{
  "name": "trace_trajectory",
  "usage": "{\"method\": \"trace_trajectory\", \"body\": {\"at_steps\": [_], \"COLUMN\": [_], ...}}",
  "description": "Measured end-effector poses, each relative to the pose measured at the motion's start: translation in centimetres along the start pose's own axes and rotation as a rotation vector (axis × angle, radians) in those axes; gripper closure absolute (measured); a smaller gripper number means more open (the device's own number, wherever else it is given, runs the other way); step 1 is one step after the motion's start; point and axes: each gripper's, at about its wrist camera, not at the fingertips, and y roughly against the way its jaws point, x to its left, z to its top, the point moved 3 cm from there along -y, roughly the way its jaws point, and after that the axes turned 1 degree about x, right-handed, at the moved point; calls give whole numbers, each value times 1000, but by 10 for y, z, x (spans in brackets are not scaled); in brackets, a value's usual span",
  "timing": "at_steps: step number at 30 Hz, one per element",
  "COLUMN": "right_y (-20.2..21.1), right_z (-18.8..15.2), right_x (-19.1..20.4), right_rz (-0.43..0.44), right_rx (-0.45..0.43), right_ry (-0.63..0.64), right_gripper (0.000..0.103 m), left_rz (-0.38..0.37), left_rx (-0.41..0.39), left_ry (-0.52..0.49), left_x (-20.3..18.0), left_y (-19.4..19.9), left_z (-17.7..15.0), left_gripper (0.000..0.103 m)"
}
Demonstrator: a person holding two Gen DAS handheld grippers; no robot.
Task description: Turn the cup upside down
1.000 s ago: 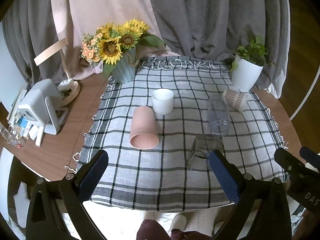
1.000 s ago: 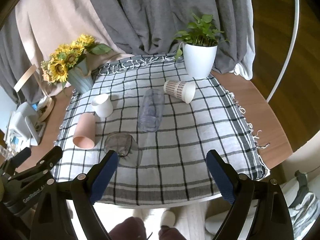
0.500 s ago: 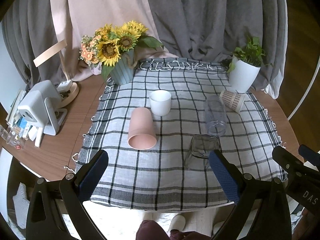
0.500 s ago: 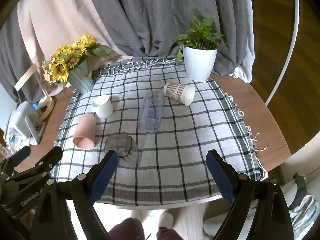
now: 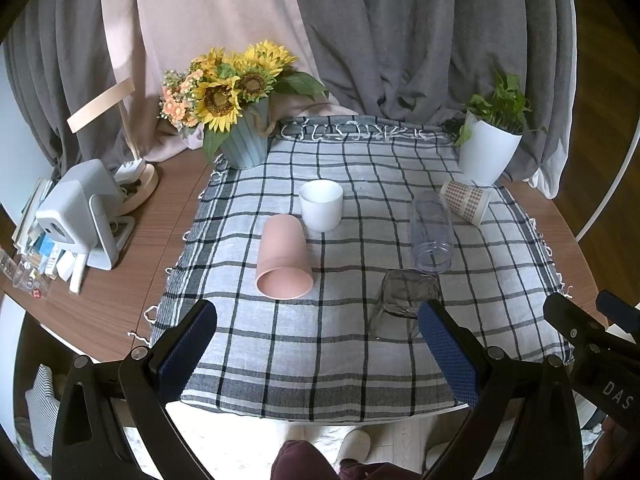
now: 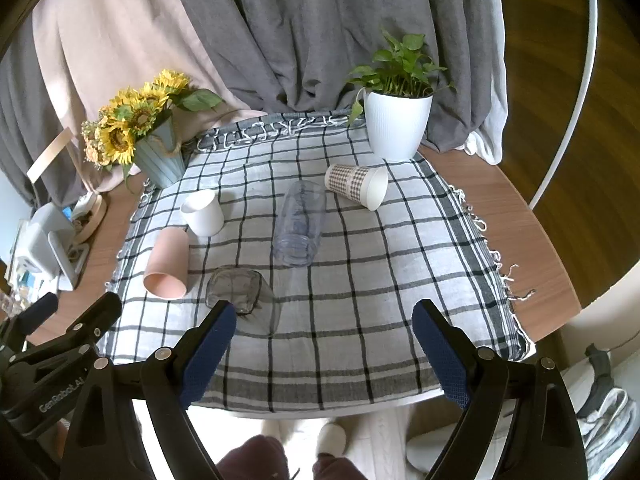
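Several cups sit on a checked cloth [image 5: 344,352]. A pink cup [image 5: 282,258] [image 6: 167,264] lies on its side, mouth toward me. A white cup [image 5: 321,205] [image 6: 203,213] stands upright. A clear plastic cup [image 5: 431,232] [image 6: 300,229] lies on its side. A dark glass [image 5: 404,306] [image 6: 243,294] stands upside down. A checked paper cup [image 5: 466,201] [image 6: 357,185] lies on its side. My left gripper [image 5: 318,356] and right gripper [image 6: 324,354] are both open and empty, held above the cloth's near edge.
A sunflower vase [image 5: 240,124] [image 6: 154,142] stands at the back left, a white potted plant [image 5: 490,152] [image 6: 396,120] at the back right. A white device [image 5: 82,212] and clutter sit on the wooden table's left side. Curtains hang behind.
Both grippers have drawn back and risen slightly, so the table looks a little farther away. The cups have not moved.
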Motion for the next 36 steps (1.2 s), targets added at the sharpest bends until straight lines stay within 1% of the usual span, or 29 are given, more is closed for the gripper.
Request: {"method": "trace_trajectory", "body": {"at_steps": [20, 27, 36], "right_y": [1, 2, 5], "right_z": [2, 2, 4], "right_x": [0, 1, 2], "right_rz": [-2, 1, 1], "right_rx": [-3, -5, -10], "right_ry": [0, 2, 4], "right_gripper": [13, 13, 13], "left_rz": [-3, -4, -3], "left_rx": [-3, -12, -16], "left_ry": [-1, -1, -1], "left_x": [0, -1, -2], "left_y": [1, 6, 7], "left_z": [4, 12, 11], "left_gripper": [0, 0, 0]}}
